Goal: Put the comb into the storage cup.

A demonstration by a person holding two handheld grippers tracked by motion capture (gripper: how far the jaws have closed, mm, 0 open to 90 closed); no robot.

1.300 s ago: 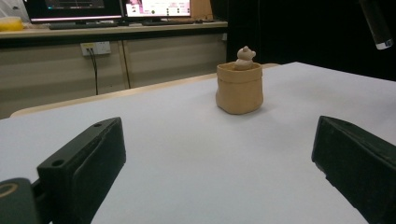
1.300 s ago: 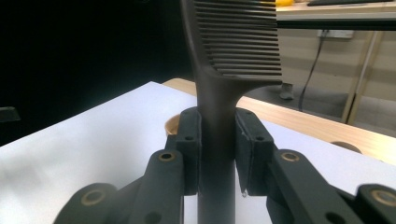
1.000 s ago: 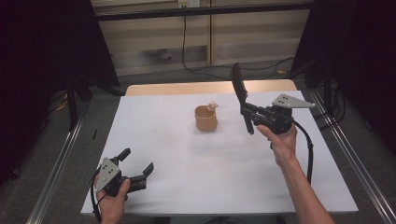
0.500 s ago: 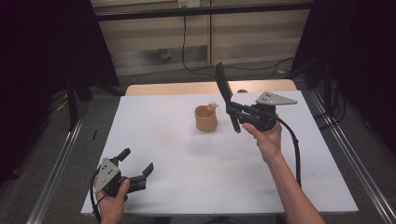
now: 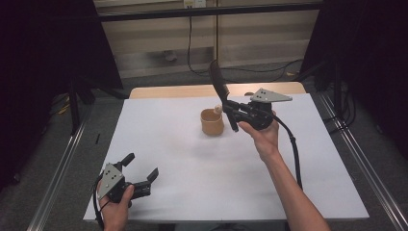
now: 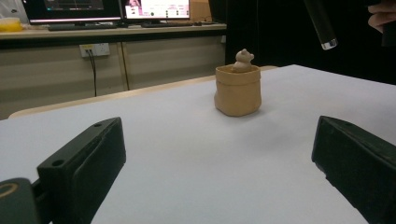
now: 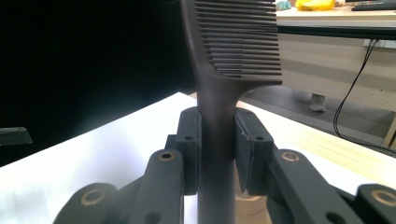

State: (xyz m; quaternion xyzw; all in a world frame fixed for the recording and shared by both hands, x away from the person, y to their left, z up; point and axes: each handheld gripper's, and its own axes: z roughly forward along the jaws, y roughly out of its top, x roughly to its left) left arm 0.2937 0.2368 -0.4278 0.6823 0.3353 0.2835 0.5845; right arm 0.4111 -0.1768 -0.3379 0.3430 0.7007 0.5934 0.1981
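Observation:
A black comb (image 5: 219,83) stands nearly upright, teeth end up, with my right gripper (image 5: 230,109) shut on its handle. In the right gripper view both pads (image 7: 247,149) press the comb's handle (image 7: 215,140) below the teeth. The comb hangs just right of and above a small tan pot (image 5: 212,122) at the table's middle back. A little tan figure (image 6: 243,58) pokes out of the pot (image 6: 237,89), and the comb's handle end (image 6: 320,23) shows above it to the right. My left gripper (image 5: 142,166) rests open near the front left edge, nothing between its jaws.
The white tabletop (image 5: 192,183) has a wooden strip along its far edge. Metal rails run down both sides of the table. A cable trails from the right gripper down along the forearm. A wall with a socket and desks with monitors lie beyond.
My right hand has carried the comb leftward, from the table's right side to just beside the tan pot. The left gripper has stayed put.

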